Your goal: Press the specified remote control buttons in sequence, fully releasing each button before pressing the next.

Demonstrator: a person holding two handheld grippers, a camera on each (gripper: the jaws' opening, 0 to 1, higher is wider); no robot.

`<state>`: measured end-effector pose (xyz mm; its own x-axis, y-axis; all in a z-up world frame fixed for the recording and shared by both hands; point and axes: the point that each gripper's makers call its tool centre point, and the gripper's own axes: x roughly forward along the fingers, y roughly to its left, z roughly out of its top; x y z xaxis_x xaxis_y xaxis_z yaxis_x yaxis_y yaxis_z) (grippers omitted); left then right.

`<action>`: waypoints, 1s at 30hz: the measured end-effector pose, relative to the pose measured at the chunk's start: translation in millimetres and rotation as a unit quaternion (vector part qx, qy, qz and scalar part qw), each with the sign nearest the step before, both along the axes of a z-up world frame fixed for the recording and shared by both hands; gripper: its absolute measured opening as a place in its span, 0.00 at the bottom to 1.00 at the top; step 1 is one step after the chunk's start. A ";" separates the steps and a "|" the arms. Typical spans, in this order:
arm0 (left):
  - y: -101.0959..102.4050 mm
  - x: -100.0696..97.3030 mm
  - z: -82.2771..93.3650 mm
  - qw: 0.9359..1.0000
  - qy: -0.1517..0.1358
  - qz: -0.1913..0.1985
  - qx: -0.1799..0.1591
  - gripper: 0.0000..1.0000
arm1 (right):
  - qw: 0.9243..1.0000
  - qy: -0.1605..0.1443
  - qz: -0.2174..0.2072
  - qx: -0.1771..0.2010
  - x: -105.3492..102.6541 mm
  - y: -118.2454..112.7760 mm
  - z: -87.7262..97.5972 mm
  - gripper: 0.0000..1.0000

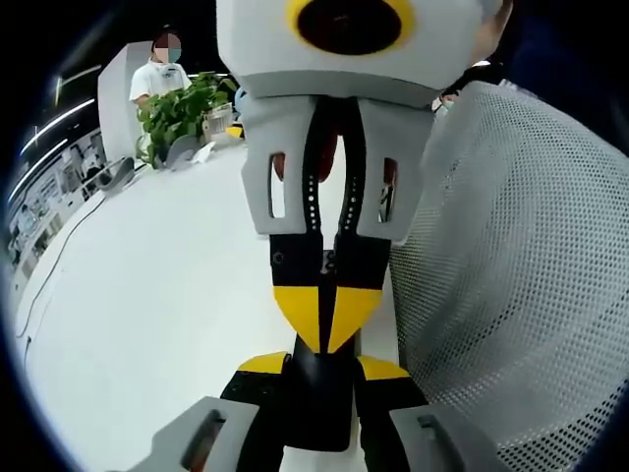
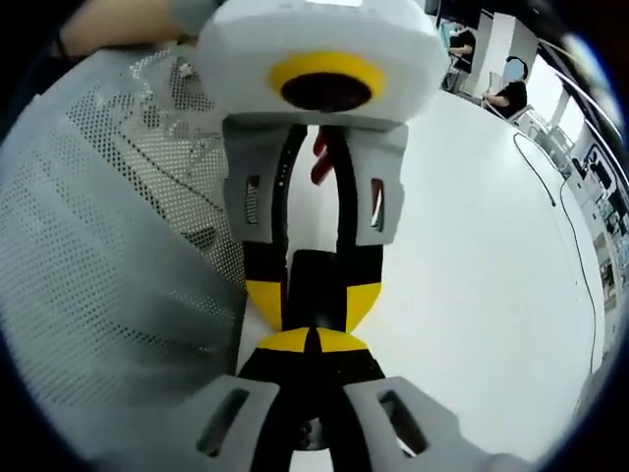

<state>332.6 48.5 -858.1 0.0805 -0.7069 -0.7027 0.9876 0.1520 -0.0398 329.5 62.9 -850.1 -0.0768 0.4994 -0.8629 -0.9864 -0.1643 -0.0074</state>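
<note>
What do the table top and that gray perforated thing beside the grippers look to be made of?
Table top: smooth white, probably laminate or painted board, with a soft, even sheen. Gray perforated surface: looks like woven mesh fabric, judging by its fine regular holes and curved drape, possibly a chair back.

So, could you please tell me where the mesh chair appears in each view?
Left gripper view: the mesh chair takes up the right side, from mid-height down to the bottom.
Right gripper view: the mesh chair is on the left side.
Shared landmark: the white table, on the side opposite the chair in both.
</note>
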 end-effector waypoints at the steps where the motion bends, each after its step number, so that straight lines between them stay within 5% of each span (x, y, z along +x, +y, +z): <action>1: 0.0 0.1 -0.2 1.000 0.000 0.000 0.000 0.26 | 1.000 -0.002 0.002 -0.001 -0.3 0.2 0.0 0.00; 13: -0.2 -0.1 0.4 1.000 -0.002 -0.006 0.005 0.26 | 1.000 -0.020 0.017 -0.001 0.5 3.4 -1.1 0.00; 22: -0.1 0.1 -0.2 1.000 -0.001 -0.004 0.005 0.26 | 1.000 0.004 -0.021 0.020 2.5 0.6 0.5 0.00; 30: 0.1 -0.2 0.1 1.000 -0.002 -0.009 0.006 0.26 | 0.999 -0.006 -0.040 0.026 3.0 -20.2 0.8 0.04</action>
